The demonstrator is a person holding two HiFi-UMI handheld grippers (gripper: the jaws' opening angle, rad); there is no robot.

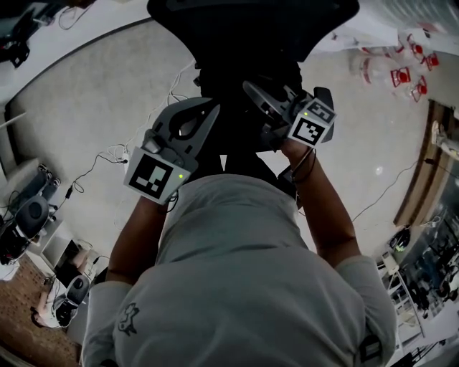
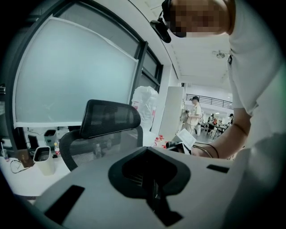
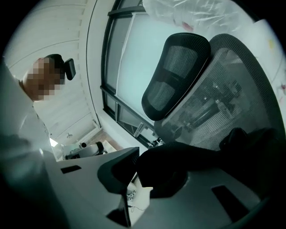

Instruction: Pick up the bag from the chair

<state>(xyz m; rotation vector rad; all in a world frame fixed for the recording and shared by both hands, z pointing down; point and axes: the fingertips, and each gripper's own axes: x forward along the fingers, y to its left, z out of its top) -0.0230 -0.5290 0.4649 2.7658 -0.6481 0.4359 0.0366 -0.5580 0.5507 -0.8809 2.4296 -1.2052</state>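
Note:
A black mesh office chair [image 1: 251, 21] stands in front of me, its headrest [image 3: 176, 80] above the curved back. The black bag [image 3: 250, 147] lies against the chair back and reads in the head view as a dark mass [image 1: 233, 143] between the two grippers. My right gripper [image 3: 143, 176] points level at the chair, and the bag's black handle [image 3: 178, 163] crosses between its jaws, which are shut on it. My left gripper [image 2: 152, 174] hovers to the left of the bag, jaws together with nothing in them. It faces the chair's headrest [image 2: 109, 117].
A white plastic bag [image 2: 145, 107] sits behind the chair. A white cup [image 2: 43, 159] stands on the desk to the left. Cables [image 1: 107, 154] trail over the floor on the left, and red-and-white packs [image 1: 401, 68] lie at the upper right. A person [image 2: 194, 114] stands far off.

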